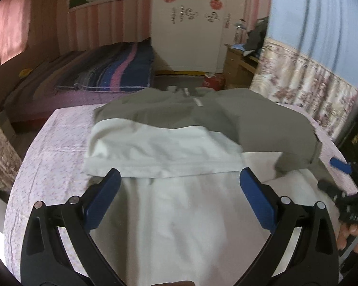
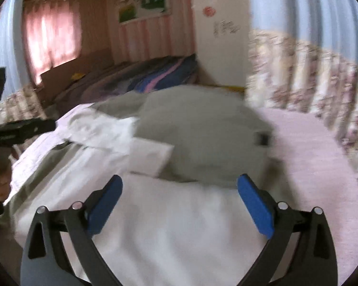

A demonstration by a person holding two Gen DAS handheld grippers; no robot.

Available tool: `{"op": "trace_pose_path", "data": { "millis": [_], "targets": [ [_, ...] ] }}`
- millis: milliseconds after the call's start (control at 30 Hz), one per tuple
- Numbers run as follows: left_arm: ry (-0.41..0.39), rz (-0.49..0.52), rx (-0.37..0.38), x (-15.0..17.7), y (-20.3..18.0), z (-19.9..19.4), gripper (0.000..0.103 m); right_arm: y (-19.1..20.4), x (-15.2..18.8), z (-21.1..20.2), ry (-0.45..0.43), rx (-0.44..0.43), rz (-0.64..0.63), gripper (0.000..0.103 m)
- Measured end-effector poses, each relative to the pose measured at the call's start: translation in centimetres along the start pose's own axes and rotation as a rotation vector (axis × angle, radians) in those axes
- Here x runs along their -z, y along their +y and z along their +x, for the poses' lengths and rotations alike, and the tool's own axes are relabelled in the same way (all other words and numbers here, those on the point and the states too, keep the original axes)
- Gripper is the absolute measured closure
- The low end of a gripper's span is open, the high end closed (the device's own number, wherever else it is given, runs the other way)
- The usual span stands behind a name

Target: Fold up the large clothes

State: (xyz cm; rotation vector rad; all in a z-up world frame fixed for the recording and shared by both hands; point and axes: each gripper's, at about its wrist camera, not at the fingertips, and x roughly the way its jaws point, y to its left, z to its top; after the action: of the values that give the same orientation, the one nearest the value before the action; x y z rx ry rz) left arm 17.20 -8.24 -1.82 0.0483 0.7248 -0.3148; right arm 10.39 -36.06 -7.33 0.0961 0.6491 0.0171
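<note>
A large two-tone garment lies spread on the bed's pink flowered sheet (image 1: 50, 157). Its olive-grey part (image 1: 179, 109) lies farther off, and a white fold (image 1: 164, 147) rests across the near white cloth. My left gripper (image 1: 180, 175) is open above the white cloth, its blue pads wide apart with nothing between them. My right gripper (image 2: 180, 180) also stands open over white cloth (image 2: 169, 219), just short of the rumpled grey part (image 2: 202, 133). In the left wrist view the right gripper (image 1: 334, 175) shows at the right edge, beside the grey sleeve end.
A second bed with a striped blue and pink blanket (image 1: 114, 71) stands behind. Beyond it are a white wardrobe (image 1: 186, 35), a wooden desk (image 1: 238, 59) and a red container (image 1: 212, 81) on the floor. A flowered curtain (image 1: 298, 78) hangs on the right. A person's hand (image 2: 0, 183) is at the left.
</note>
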Motion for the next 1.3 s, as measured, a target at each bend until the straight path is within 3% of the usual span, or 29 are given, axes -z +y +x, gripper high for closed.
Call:
{"op": "trace_pose_path", "data": {
  "millis": [100,233,333,500,667,800,967,1033,1100,1233,1267,1300],
  "targets": [
    [-0.002,0.007,0.011,-0.1,-1.3,0.1,0.004,-3.8,-0.8,0.2,0.0,0.05,0.063,0.006],
    [-0.005,0.003,0.008,0.1,-1.6,-0.1,0.004,-6.5,-1.3,1.7,0.029,0.03,0.086,0.007],
    [-0.002,-0.008,-0.007,0.2,-0.9,-0.1,0.004,-6.9,-1.1,3.2,0.056,-0.001,0.091,0.017],
    [-0.002,-0.036,-0.034,0.3,1.7,-0.3,0.004,-6.2,-0.9,5.3,0.12,0.004,0.105,0.076],
    [-0.005,-0.072,-0.056,0.6,4.5,-0.6,0.004,-2.6,-2.3,4.1,0.018,-0.059,0.069,0.077],
    [-0.011,-0.102,-0.066,0.8,6.2,-1.0,0.004,1.4,-3.7,5.1,0.003,-0.157,0.03,0.074],
    [-0.02,-0.114,-0.067,1.1,7.2,-1.7,0.004,6.6,-4.8,6.8,-0.013,-0.341,0.017,0.074],
    [-0.02,-0.125,-0.066,1.2,7.6,-2.0,0.004,8.4,-5.3,7.1,-0.007,-0.455,0.044,0.073],
    [-0.026,-0.129,-0.074,1.3,8.1,-2.3,0.004,10.0,-5.6,7.1,-0.006,-0.526,0.041,0.044],
    [-0.039,-0.154,-0.101,1.6,9.9,-3.2,0.004,13.7,-5.6,5.8,-0.017,-0.567,-0.056,0.043],
    [-0.036,-0.163,-0.109,1.7,10.4,-3.3,0.004,14.0,-5.5,5.1,-0.036,-0.558,-0.063,0.04],
    [-0.031,-0.17,-0.113,1.8,10.9,-3.4,0.004,14.0,-5.5,4.5,-0.058,-0.548,-0.059,0.03]
  ]
}}
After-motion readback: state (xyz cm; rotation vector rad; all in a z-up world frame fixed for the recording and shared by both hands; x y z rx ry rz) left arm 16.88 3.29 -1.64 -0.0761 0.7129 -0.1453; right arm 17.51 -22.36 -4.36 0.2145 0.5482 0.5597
